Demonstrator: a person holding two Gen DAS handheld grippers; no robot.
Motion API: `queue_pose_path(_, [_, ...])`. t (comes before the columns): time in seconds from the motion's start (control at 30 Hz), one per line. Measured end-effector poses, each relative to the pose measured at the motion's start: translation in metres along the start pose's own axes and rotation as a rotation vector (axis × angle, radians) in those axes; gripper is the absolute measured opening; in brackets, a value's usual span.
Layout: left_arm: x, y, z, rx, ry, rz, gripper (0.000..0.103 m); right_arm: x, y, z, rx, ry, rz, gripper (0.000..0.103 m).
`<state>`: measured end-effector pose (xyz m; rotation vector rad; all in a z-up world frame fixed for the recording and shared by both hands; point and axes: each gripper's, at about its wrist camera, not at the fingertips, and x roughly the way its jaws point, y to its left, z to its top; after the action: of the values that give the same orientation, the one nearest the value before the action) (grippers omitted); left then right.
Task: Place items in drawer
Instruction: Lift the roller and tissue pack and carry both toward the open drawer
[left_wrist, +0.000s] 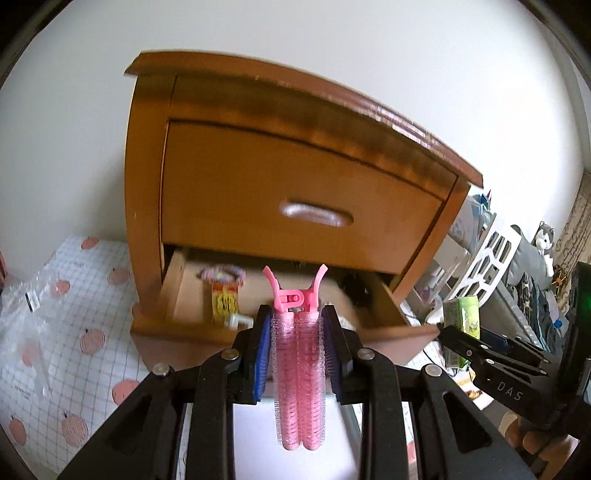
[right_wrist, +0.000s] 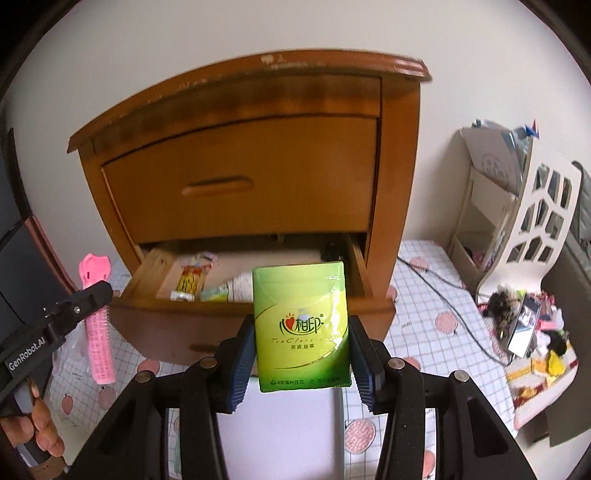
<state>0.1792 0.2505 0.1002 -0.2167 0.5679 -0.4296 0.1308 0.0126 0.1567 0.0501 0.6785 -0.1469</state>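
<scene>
Before the open drawer, you clamp curler left and tissues right, ready to drop in.

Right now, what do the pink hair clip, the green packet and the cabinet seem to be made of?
Pink hair clip: likely plastic, matte, with bristly roller surfaces.
Green packet: seemingly thin glossy plastic film, since it reflects light; contents unseen.
Cabinet: looks like varnished wood, orange-brown, with a chipped top edge.

Both wrist views face the nightstand (close, slightly downward)
</scene>
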Motion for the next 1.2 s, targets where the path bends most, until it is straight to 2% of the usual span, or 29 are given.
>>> queue_pose_path(0.3, [0.006, -0.006, 0.031, 0.051, -0.04, 0.015, 0.028, 0.005, 0.002, 0.033, -0.011, 0.006, 0.003, 0.05])
queue_pose_path(0.73, [0.043, 0.001, 0.052, 0.063, 0.02, 0.058, 0.028, 0.03, -0.004, 0.063, -0.016, 0.068, -0.011, 0.05])
queue_pose_path(1.2, [0.083, 0.004, 0.052, 0.071, 0.083, 0.095, 0.028, 0.072, -0.003, 0.073, -0.032, 0.144, -0.035, 0.05])
